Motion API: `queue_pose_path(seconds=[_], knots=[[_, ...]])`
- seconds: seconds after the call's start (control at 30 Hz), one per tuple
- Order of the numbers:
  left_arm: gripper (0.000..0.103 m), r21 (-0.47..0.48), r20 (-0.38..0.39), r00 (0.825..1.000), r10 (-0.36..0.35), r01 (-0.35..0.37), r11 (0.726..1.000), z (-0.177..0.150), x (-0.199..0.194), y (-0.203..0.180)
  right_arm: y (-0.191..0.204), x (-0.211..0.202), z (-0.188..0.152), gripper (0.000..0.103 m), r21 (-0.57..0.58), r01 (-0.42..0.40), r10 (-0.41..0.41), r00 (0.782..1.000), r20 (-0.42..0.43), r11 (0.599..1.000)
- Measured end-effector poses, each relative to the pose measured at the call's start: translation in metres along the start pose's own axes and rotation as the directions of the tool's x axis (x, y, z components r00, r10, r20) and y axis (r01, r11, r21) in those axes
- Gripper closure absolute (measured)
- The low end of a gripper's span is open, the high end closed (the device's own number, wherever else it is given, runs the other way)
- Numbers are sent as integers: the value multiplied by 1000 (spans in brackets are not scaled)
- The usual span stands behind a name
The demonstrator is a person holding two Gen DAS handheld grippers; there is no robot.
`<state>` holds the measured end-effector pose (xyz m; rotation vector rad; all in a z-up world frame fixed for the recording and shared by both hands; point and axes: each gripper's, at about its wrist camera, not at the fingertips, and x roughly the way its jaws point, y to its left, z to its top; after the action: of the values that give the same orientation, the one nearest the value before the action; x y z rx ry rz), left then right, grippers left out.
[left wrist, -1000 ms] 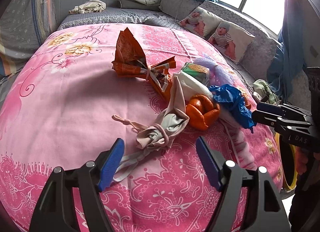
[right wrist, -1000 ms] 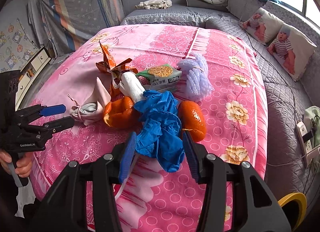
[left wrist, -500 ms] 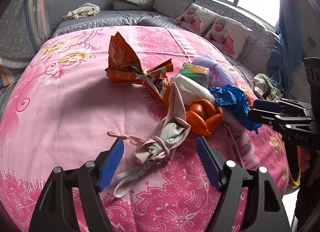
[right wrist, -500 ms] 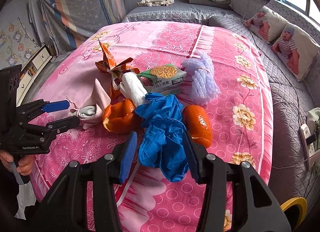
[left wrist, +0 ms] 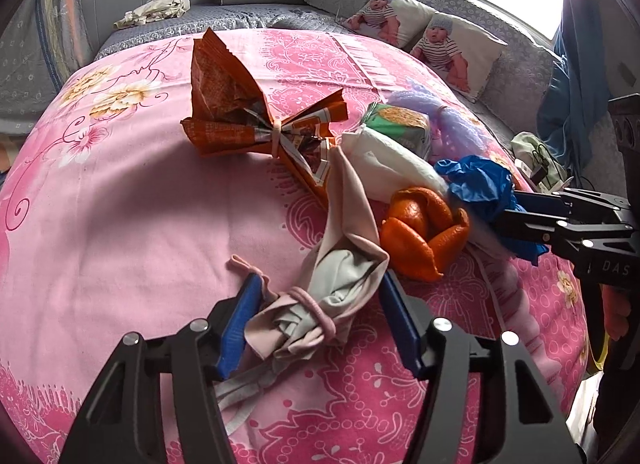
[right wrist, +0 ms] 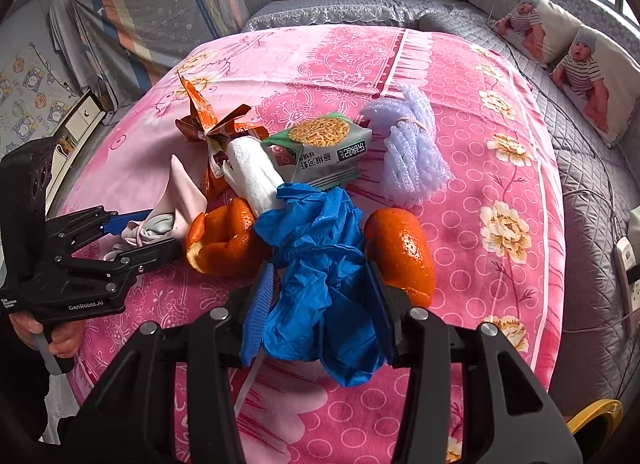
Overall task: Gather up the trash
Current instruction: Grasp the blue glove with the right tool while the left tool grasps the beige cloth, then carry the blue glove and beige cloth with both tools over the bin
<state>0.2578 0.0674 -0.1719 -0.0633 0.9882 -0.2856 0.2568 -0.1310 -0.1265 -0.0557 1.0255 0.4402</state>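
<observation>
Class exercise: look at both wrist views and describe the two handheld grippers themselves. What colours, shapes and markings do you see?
Both the left gripper and the right gripper have angular black frames with silver rivets and flat blue ribbed pads. Seen side-on, the left gripper reads "GenRobot.AI" in white; the right one shows "DAS".

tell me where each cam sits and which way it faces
Left wrist: rides the left gripper, angled down over the pink bedspread at the tied cloth bundle between its closing jaws; the right gripper shows at right.
Right wrist: rides the right gripper, angled down at the blue glove between its closing jaws; the left gripper and a hand show at left.
Shared: orange peel, noodle packet, baby-print pillows.
</observation>
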Motion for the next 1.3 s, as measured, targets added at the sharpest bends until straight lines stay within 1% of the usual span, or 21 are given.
queue_pose_path(seconds=[0.03, 0.1, 0.13, 0.3, 0.43, 0.57, 0.83, 1.03, 1.3], knots=[[50, -3, 1, 1000, 0, 0, 1000, 0, 1, 1, -1, 1, 1, 66, 3, 0, 0, 1000, -3, 1000], [55, -11, 2, 1000, -1, 1, 1000, 1, 1, 3, -2, 2, 1, 70, 6, 2, -2, 1000, -5, 1000], [56, -15, 1, 1000, -4, 4, 1000, 2, 1, 4, -2, 2, 1, 72, 5, 2, -2, 1000, -4, 1000], [63, -11, 7, 1000, 1, -1, 1000, 3, -1, 4, -1, 3, 1, 79, 0, 6, -6, 1000, -9, 1000], [66, -22, 12, 1000, 4, -4, 1000, 4, -5, 2, 0, -3, 1, 83, -3, 9, -9, 1000, 10, 1000], [69, -34, 24, 1000, 15, -14, 999, 4, -14, 3, 3, -17, -1, 83, -8, 10, -10, 999, 43, 1000], [70, -47, 72, 997, 42, -38, 998, 0, -44, 9, 13, -45, -8, 83, -23, -2, 4, 996, 87, 1000], [70, -61, 107, 993, 46, -39, 997, -14, -69, 12, 18, -64, -18, 83, -26, -16, 18, 994, 107, 1000], [70, -87, 136, 990, 37, -25, 996, -36, -96, 18, 26, -77, -30, 83, -40, -18, 23, 993, 118, 999]])
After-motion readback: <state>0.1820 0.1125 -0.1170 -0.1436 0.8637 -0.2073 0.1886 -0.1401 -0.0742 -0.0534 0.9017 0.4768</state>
